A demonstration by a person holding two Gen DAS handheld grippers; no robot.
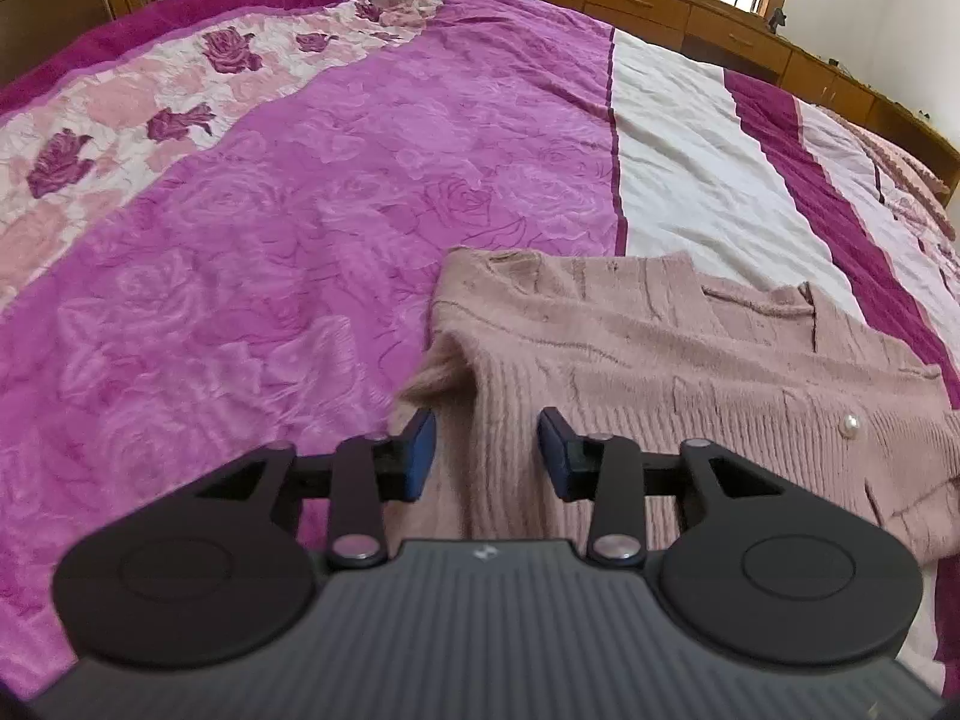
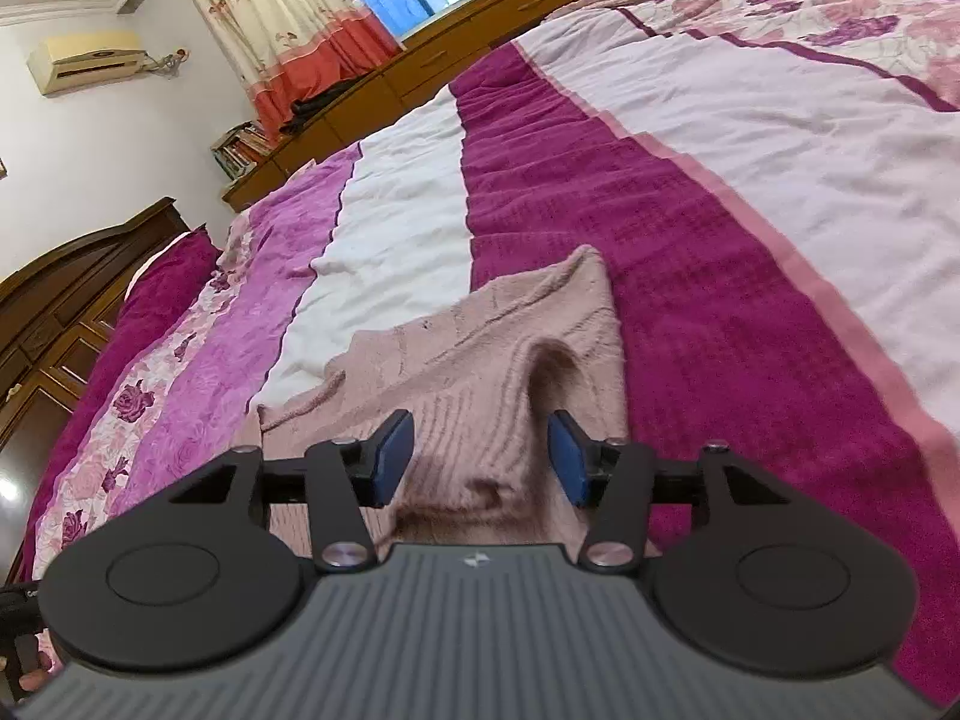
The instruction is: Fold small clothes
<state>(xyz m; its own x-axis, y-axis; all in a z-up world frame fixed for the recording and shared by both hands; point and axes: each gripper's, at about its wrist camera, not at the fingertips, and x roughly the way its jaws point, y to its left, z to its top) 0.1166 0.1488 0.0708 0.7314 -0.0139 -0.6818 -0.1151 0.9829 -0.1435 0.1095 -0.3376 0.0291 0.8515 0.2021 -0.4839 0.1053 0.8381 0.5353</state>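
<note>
Pink knit sweater (image 1: 690,360) lies flat on the bed (image 1: 300,240) for folding — left gripper (image 1: 487,450) and right gripper (image 2: 480,456) both part-open, pads straddling but not pinching a raised ribbed fold each, likely just set down.

I count one pink knit cardigan (image 1: 630,348) on one bedspread (image 1: 270,240). One pearl button (image 1: 850,425) visible. My two grippers: left gripper (image 1: 487,450), right gripper (image 2: 479,456).

A dusty-pink fuzzy knit cardigan (image 1: 630,348) with ribbed hem and a pearl button (image 1: 850,423) lies partly folded, rumpled, near the bed's (image 1: 300,240) front edge.
</note>
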